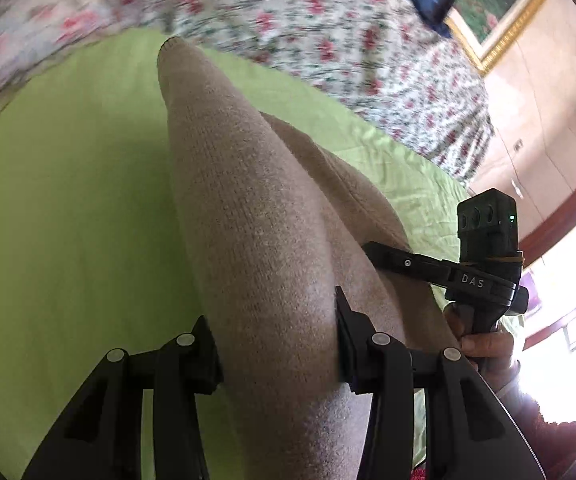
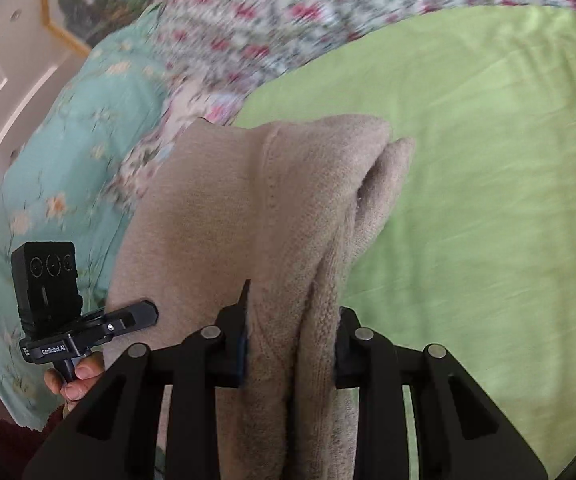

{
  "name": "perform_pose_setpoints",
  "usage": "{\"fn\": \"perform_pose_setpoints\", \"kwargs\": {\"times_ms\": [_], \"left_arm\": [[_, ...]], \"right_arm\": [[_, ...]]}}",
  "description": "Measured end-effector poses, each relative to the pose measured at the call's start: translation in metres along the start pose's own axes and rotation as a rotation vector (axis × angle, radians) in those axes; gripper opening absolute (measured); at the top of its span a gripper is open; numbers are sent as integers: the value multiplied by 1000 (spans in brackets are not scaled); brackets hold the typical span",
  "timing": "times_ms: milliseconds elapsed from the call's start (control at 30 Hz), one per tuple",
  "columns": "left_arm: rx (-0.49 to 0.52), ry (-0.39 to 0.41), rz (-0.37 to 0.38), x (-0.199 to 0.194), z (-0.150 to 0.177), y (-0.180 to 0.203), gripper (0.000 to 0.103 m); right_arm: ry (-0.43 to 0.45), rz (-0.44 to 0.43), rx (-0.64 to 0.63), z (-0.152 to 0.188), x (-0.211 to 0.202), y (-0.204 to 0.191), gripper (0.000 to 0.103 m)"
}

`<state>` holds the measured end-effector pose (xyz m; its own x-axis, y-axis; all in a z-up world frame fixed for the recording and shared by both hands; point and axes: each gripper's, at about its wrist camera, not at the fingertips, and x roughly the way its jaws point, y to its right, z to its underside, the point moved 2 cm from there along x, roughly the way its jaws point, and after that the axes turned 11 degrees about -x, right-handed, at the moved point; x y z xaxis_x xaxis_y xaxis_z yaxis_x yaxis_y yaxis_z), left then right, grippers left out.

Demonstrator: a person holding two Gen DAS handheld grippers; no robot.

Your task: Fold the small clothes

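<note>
Left tongs (image 1: 275, 344): clamped on a bunched part of the beige knit (image 1: 247, 200), fabric filling the gap between both pads. Hanging down from that grip toward the green sheet (image 1: 67, 200) of the bed, one narrow end reaching far out; whether that tip touches the sheet, impossible to tell. Behind the sheet, a floral quilt (image 1: 328, 20), blurred.

Right tongs (image 2: 290, 344): likewise pinching the knit (image 2: 227, 208), here several thicknesses gathered between the pads, a ribbed roll lying along the right side. Draped ahead in a broad panel with a folded lobe at its far right, over the edge between the sheet (image 2: 488, 160) and a teal floral cover (image 2: 67, 140).

Progress, as a judgement: early to middle. Garment lifted and held at two points, not yet laid flat. No neat fold visible, only loose gathers. Left to do: spreading on the sheet, folding into a compact stack, releasing.
</note>
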<state>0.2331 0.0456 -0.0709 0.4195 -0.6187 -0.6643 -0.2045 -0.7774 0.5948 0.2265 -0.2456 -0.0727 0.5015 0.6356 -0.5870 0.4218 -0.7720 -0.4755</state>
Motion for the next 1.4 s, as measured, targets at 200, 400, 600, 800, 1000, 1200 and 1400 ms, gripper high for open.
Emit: {"fn": "perform_pose_setpoints", "kwargs": {"times_ms": [200, 400, 600, 800, 1000, 1200, 1400], "left_arm": [[-142, -18, -31, 7, 22, -54, 77], [-146, 98, -113, -21, 15, -55, 79], [-177, 175, -181, -33, 11, -62, 78], [-145, 153, -225, -21, 8, -50, 77], [-74, 143, -273, -15, 12, -45, 78], [-74, 119, -272, -2, 9, -50, 86], [-53, 129, -285, -24, 23, -44, 84]], "right_arm": [[-47, 51, -12, 18, 26, -8, 42], [-38, 150, 1, 14, 5, -6, 49], [74, 243, -28, -15, -12, -11, 50], [38, 259, 2, -33, 19, -6, 12], [183, 283, -90, -28, -16, -33, 8], [78, 315, 21, -7, 13, 13, 8], [89, 283, 44, -7, -6, 3, 15]]}}
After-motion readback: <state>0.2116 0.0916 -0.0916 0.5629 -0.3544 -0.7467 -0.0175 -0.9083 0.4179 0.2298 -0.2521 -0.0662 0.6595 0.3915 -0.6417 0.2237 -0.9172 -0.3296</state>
